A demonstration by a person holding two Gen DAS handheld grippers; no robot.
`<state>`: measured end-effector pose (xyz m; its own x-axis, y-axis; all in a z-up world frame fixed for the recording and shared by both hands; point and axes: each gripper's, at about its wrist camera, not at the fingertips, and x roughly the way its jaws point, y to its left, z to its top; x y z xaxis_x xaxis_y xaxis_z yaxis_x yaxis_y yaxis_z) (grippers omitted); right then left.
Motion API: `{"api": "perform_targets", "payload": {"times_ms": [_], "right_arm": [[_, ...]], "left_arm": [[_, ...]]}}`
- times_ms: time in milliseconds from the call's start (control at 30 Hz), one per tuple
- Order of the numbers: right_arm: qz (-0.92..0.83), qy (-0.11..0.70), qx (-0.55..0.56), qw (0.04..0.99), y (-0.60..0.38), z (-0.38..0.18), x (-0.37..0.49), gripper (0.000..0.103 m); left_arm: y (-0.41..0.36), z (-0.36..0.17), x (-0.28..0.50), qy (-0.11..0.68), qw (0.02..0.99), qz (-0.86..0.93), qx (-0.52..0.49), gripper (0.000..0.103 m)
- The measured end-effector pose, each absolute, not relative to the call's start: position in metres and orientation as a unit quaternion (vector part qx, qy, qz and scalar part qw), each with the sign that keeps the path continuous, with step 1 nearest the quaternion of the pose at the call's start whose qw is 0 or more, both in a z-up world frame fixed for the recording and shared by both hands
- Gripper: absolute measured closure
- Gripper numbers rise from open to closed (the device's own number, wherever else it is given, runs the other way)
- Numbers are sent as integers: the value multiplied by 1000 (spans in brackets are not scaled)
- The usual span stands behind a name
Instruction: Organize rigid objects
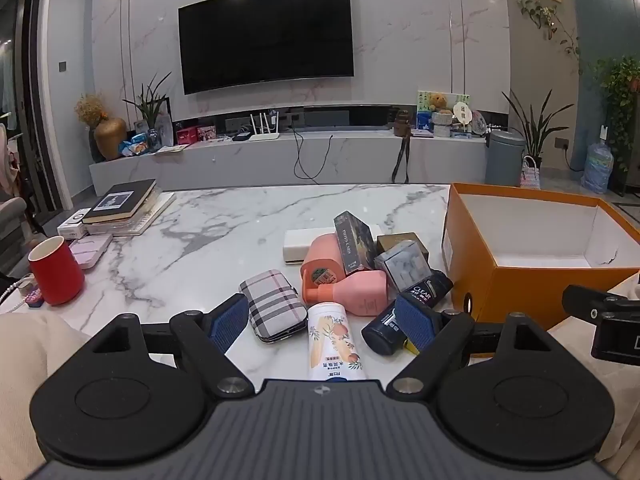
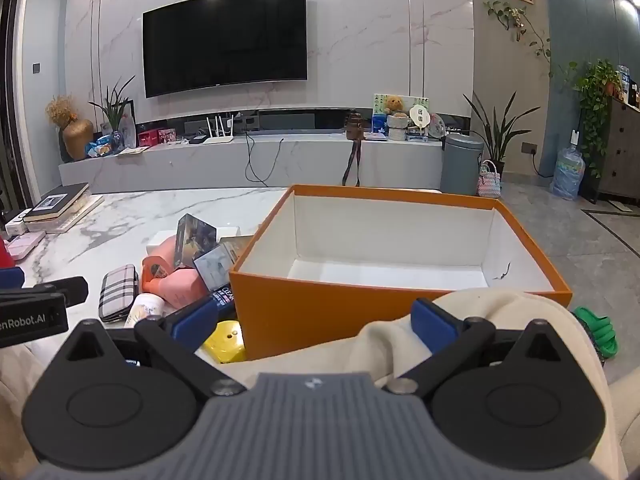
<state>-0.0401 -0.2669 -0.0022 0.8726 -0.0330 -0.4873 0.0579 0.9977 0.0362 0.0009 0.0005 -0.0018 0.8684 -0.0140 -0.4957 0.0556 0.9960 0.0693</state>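
My left gripper (image 1: 322, 322) has its jaws wide, nothing between the pads, tilted down over the near edge of the marble desk (image 1: 224, 224). Right gripper (image 2: 316, 322) jaws wide too, empty, hovering over a cream sleeve or lap fabric (image 2: 480, 320) at the near side of the orange box (image 2: 320, 312).

Closest in the left view: white peach-print bottle (image 1: 334, 340) lying flat, cap end toward me, between the jaws' line but not touched. Just left of it a plaid zip case (image 1: 274, 306), flat. Just right, a dark CLEAR shampoo bottle (image 1: 408, 312) on its side, partly behind my right pad. A yellow item (image 2: 226, 340) sits against the box's near left corner; can't tell what it is.

Behind those, a pile: pink pump bottle (image 1: 360, 294) on its side, a second salmon bottle (image 1: 322, 260) touching it, a dark printed carton (image 1: 354, 242) tilted on top, a clear cube box (image 1: 402, 266) and a brown box (image 1: 402, 242) beside it, a white flat box (image 1: 296, 246) at the back.

The orange box stands right of the pile, open, white inside, nothing in it.

Far left on the desk: red cup (image 1: 56, 272), pink case (image 1: 90, 250), stacked books (image 1: 124, 206). Beyond, TV (image 1: 266, 36) on the wall. Green slipper (image 2: 596, 330) on the floor.
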Motion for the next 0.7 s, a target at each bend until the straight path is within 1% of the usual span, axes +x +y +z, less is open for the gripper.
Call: {"api": "perform_targets", "payload": {"times_ms": [33, 67, 100, 200, 700], "right_arm": [[-23, 251, 26, 967, -267, -2, -40, 2], [-23, 251, 25, 967, -267, -2, -40, 2], [-23, 251, 25, 967, -267, -2, -40, 2], [-24, 251, 24, 967, -268, -2, -42, 2], [-26, 256, 15, 966, -266, -6, -41, 2]], "left_arm": [[1, -2, 2, 258, 965, -20, 40, 8], [2, -1, 1, 256, 966, -20, 34, 12], [2, -2, 1, 255, 966, -21, 32, 13], [5, 1, 3, 263, 964, -33, 21, 13], [8, 2, 0, 253, 967, -37, 17, 13]]}}
